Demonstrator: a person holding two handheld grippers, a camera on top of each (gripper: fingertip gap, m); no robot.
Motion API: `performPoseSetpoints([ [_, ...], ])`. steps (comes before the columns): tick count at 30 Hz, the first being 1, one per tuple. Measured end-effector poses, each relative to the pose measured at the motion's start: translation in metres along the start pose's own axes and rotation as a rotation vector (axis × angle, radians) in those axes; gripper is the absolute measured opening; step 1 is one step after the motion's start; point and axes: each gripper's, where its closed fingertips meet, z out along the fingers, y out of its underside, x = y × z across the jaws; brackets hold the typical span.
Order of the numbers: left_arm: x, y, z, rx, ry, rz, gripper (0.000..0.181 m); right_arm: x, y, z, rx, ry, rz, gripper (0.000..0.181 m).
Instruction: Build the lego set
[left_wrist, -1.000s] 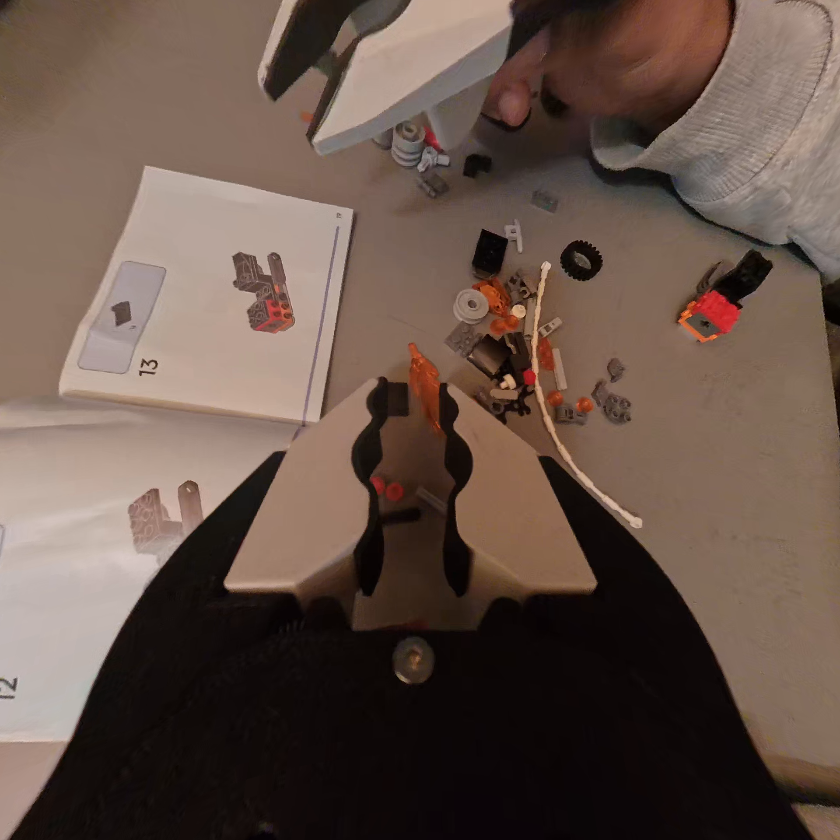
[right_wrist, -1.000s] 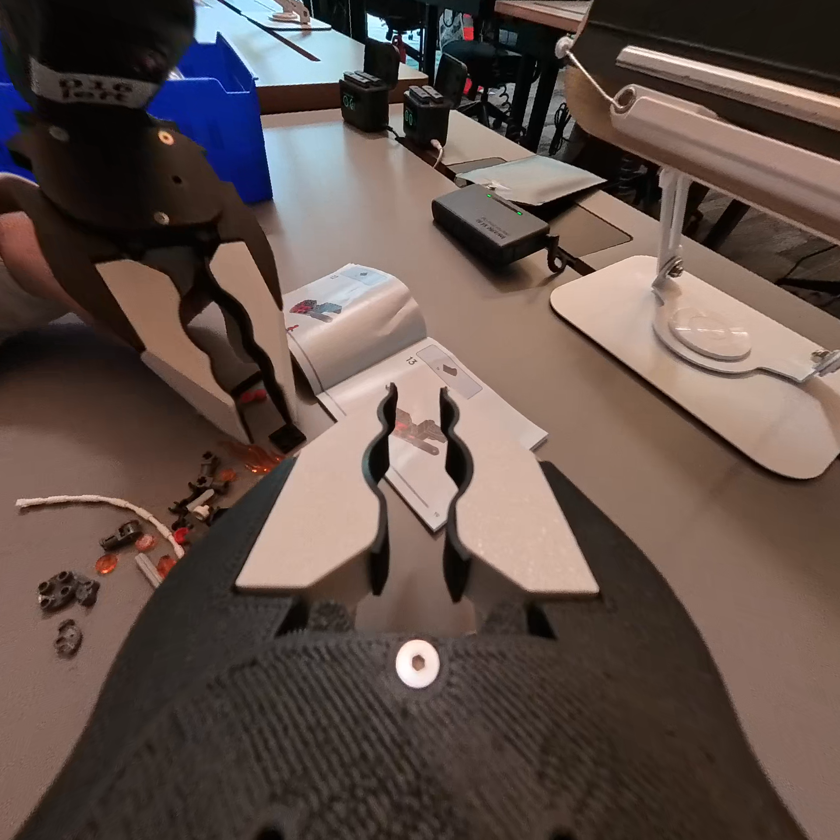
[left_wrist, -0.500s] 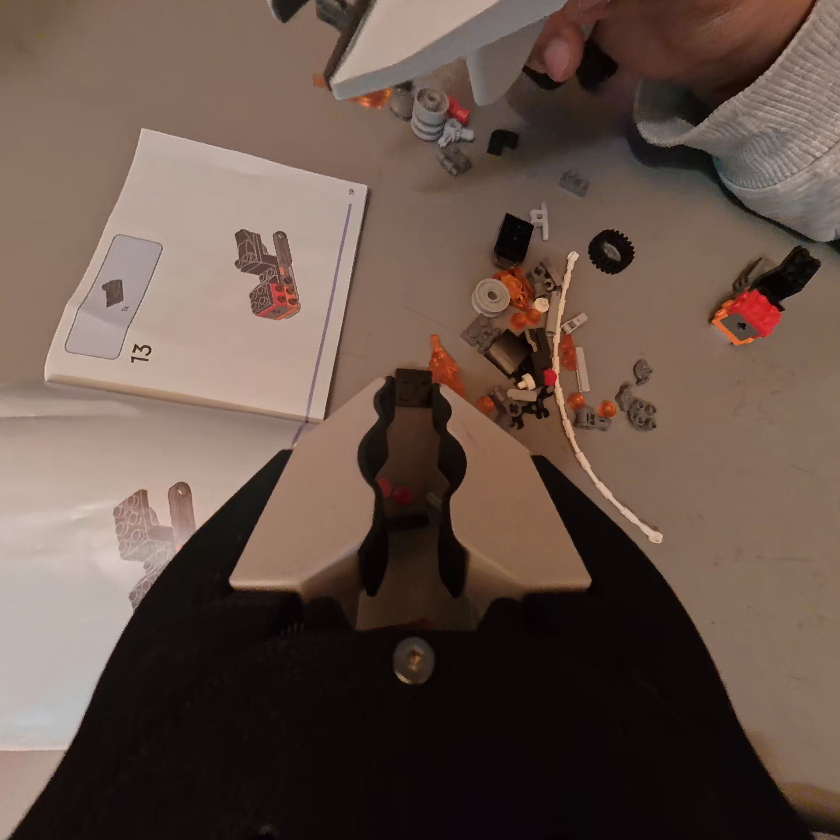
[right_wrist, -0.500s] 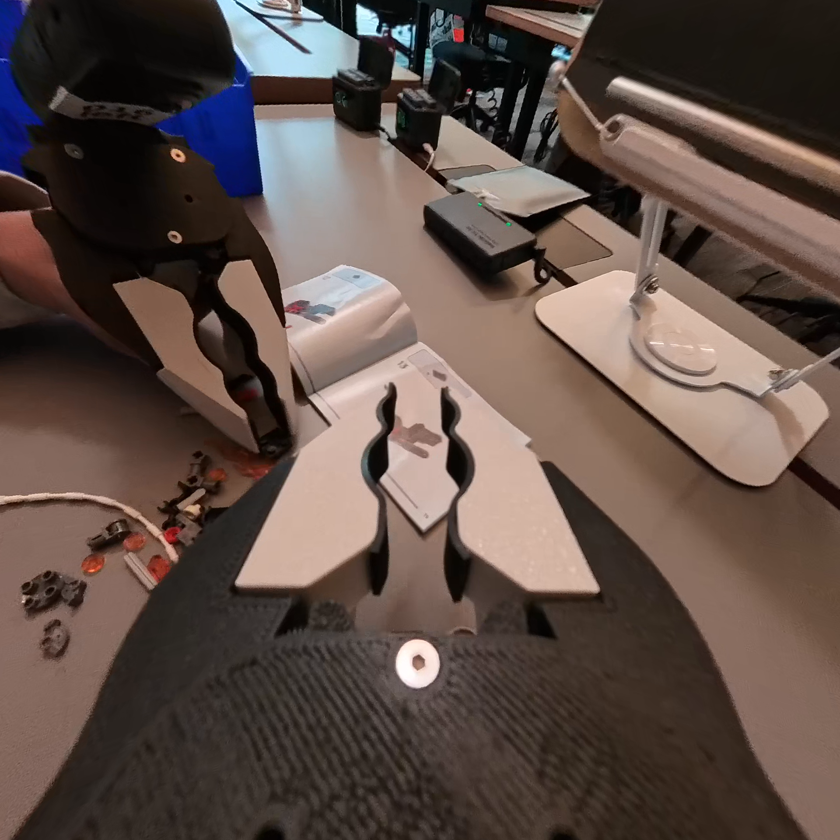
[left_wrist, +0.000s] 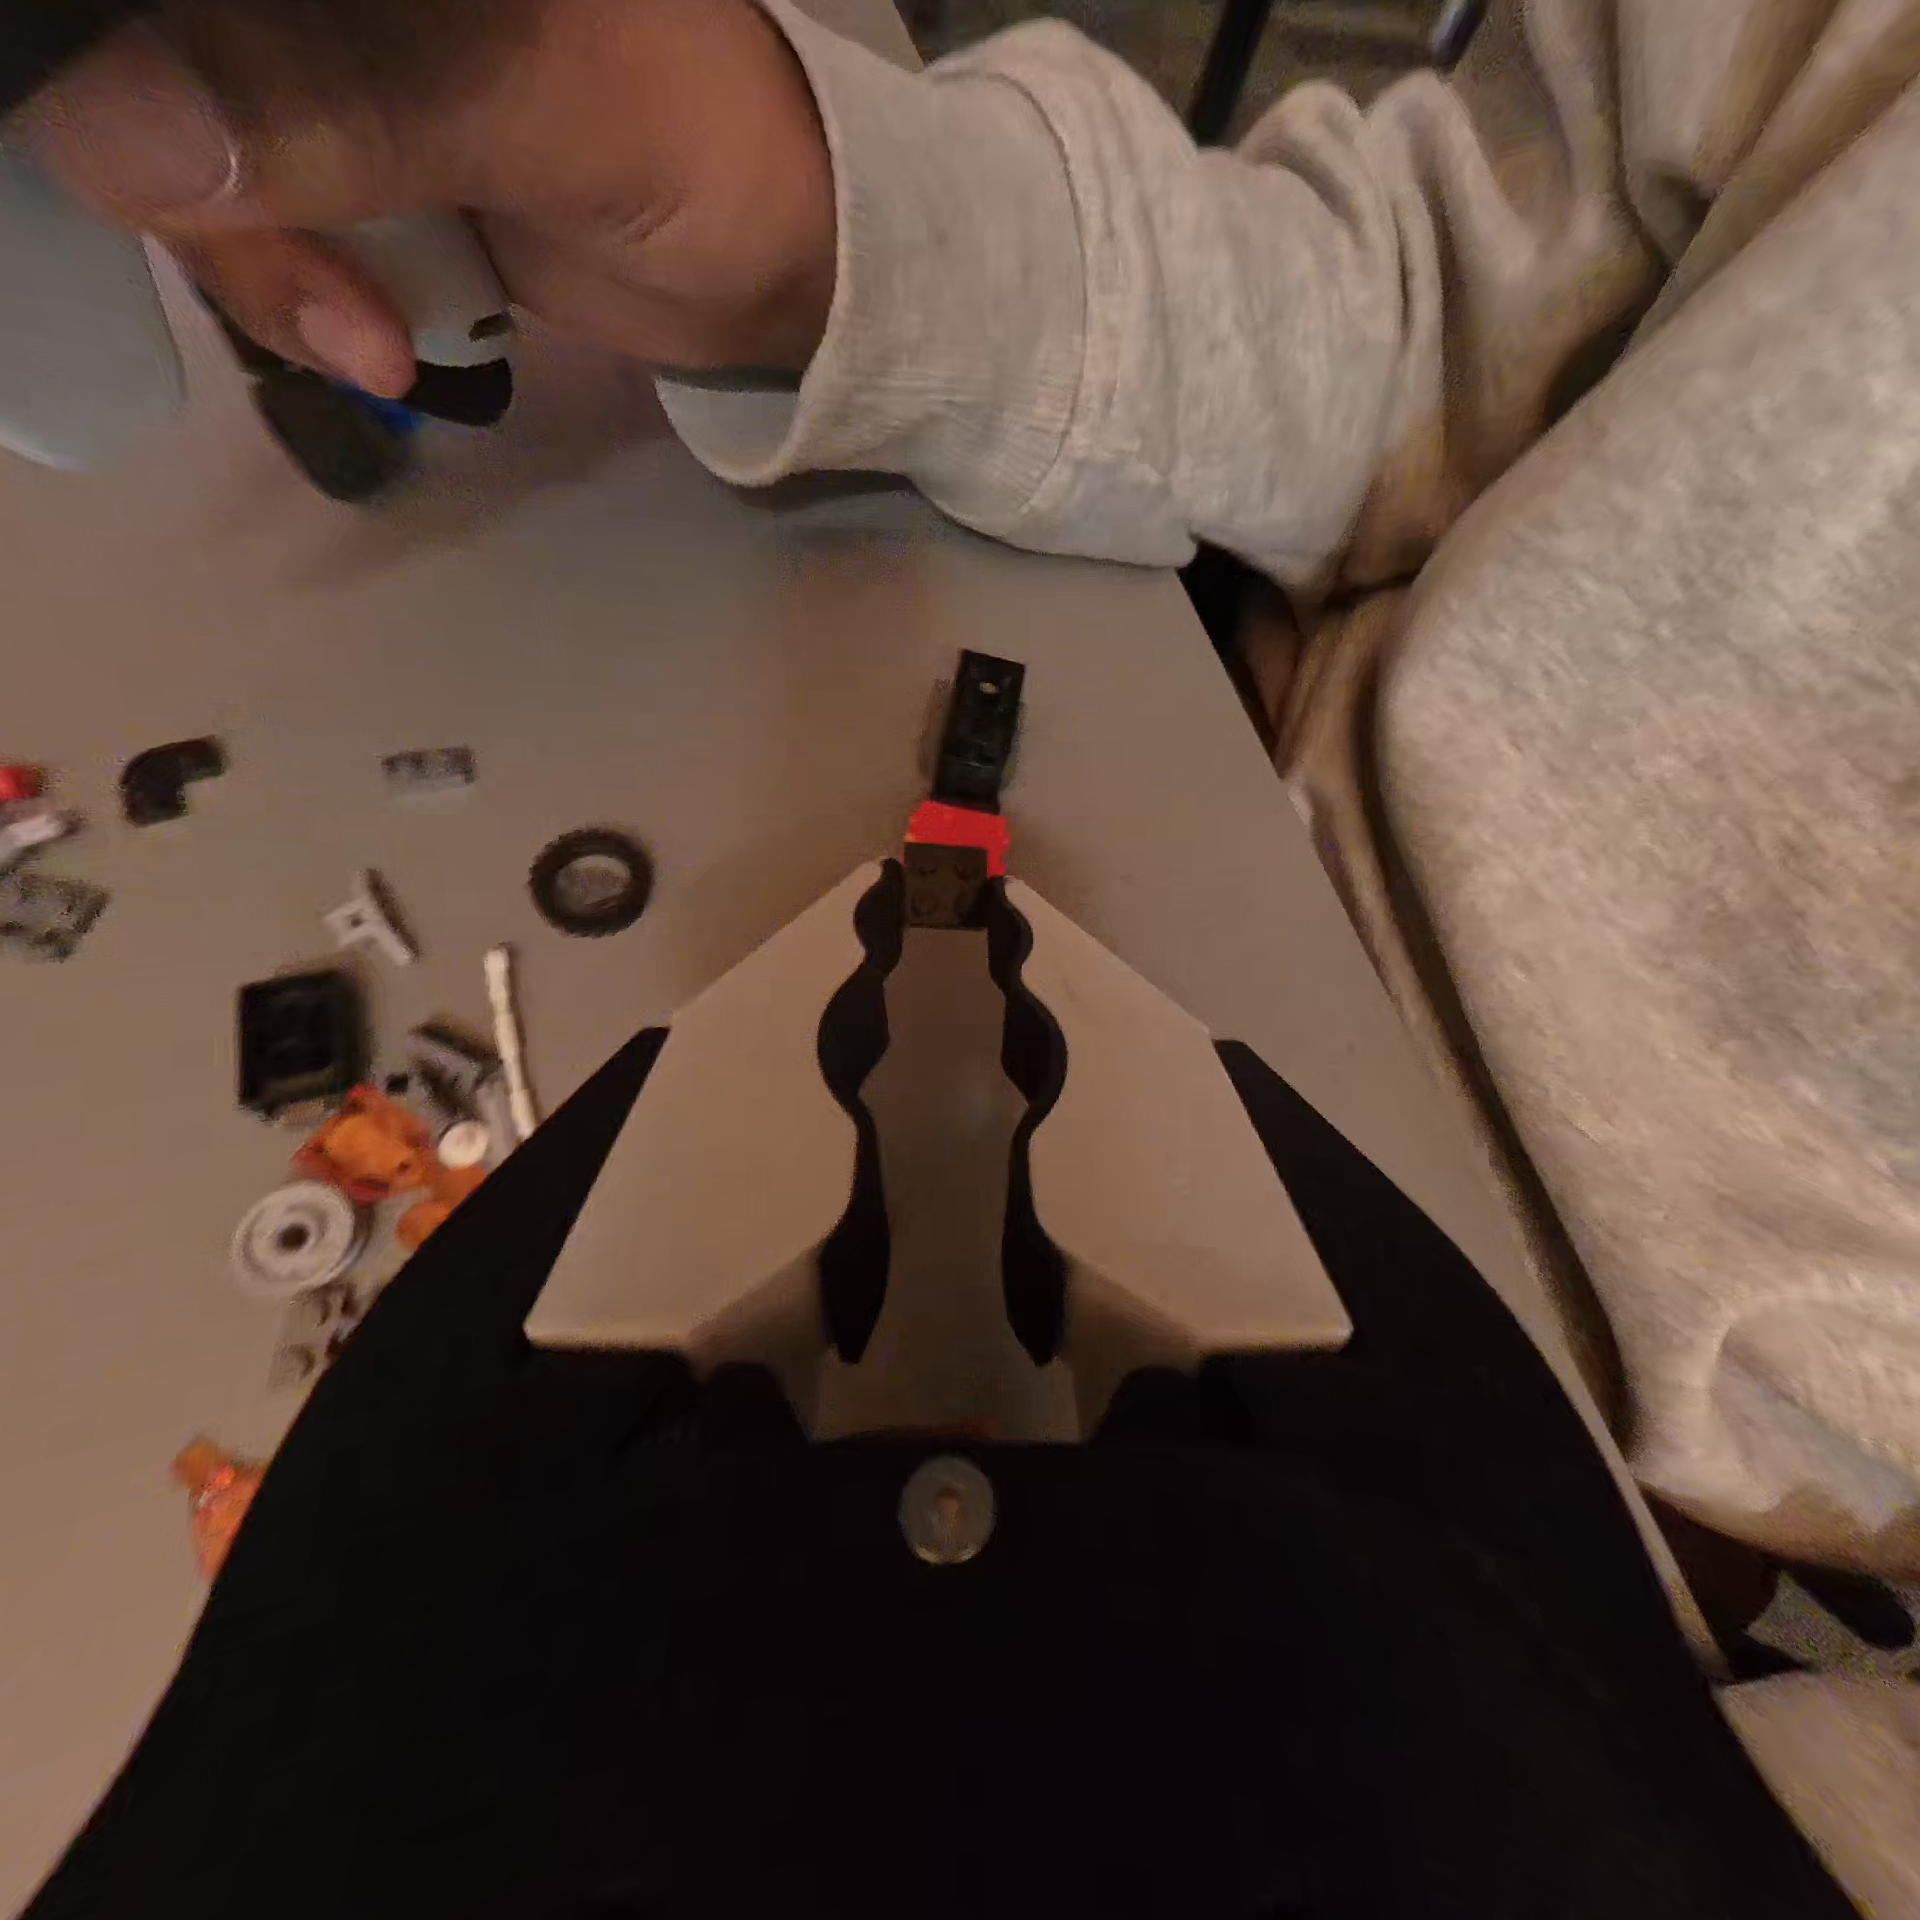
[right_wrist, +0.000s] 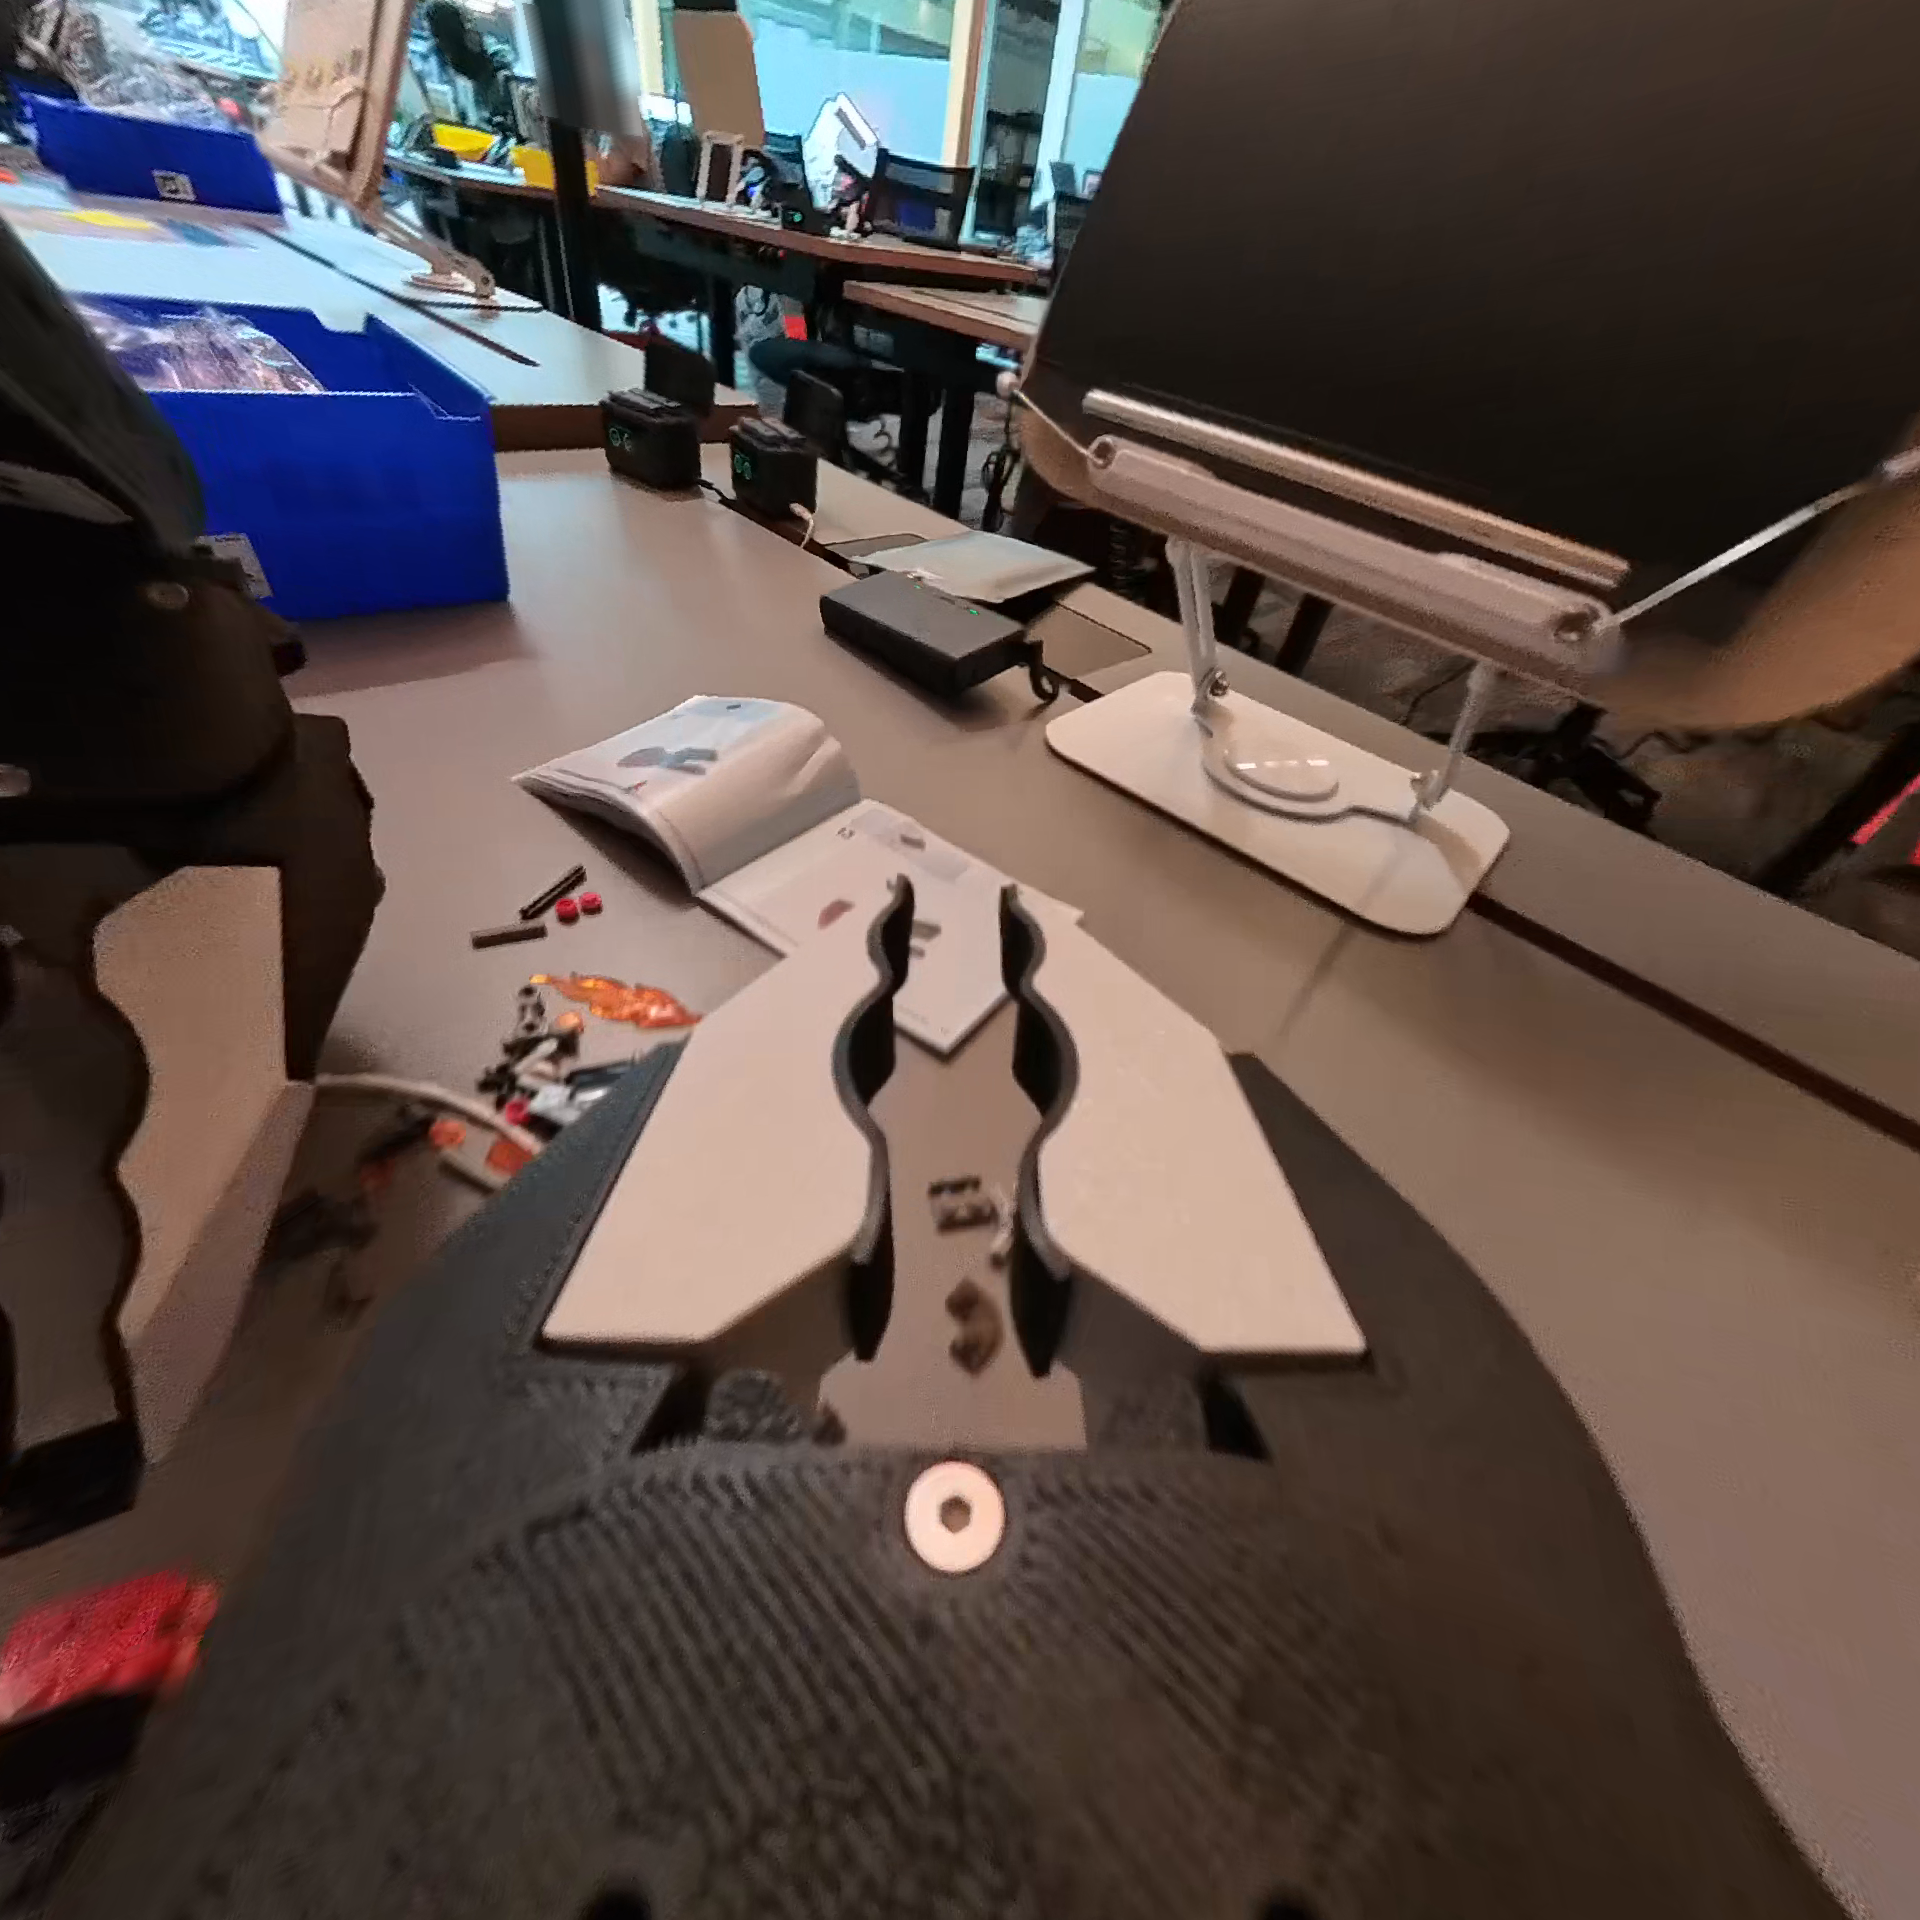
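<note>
**Red-and-black block at my left tips**

Red, black and dark grey, the small part-built lego assembly (left_wrist: 961, 821) sits between my left gripper (left_wrist: 943, 902) tips near the table edge (left_wrist: 1226, 686); whether I'm clamping it I cannot tell. A careless nudge could push it off. My right gripper (right_wrist: 956, 914), tilted low over the open instruction booklet (right_wrist: 769, 800), is parted and empty.

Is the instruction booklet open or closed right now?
Open. In the right wrist view the booklet lies on the table with one side's pages curling up and a printed page spread flat beside them.
</note>
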Motion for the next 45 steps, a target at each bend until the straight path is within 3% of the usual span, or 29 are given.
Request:
performPoseSetpoints([
  [1, 0.003, 0.001, 0.006, -0.024, -0.002, 0.022, 0.014, -0.003, 0.005, -0.009, 0.005, 0.015, 0.003, 0.015],
  [7, 0.009, 0.004, 0.026, -0.058, 0.050, 0.026, 0.014, -0.021, 0.010, -0.045, 0.102, 0.020, 0.045, 0.012],
  [13, 0.004, 0.002, 0.027, -0.061, 0.039, 0.012, 0.014, -0.023, 0.009, -0.044, 0.110, -0.041, 0.133, 0.014],
  [45, -0.002, 0.006, 0.034, -0.053, 0.007, 0.032, 0.023, -0.025, 0.010, -0.043, 0.108, -0.052, 0.140, 0.015],
])
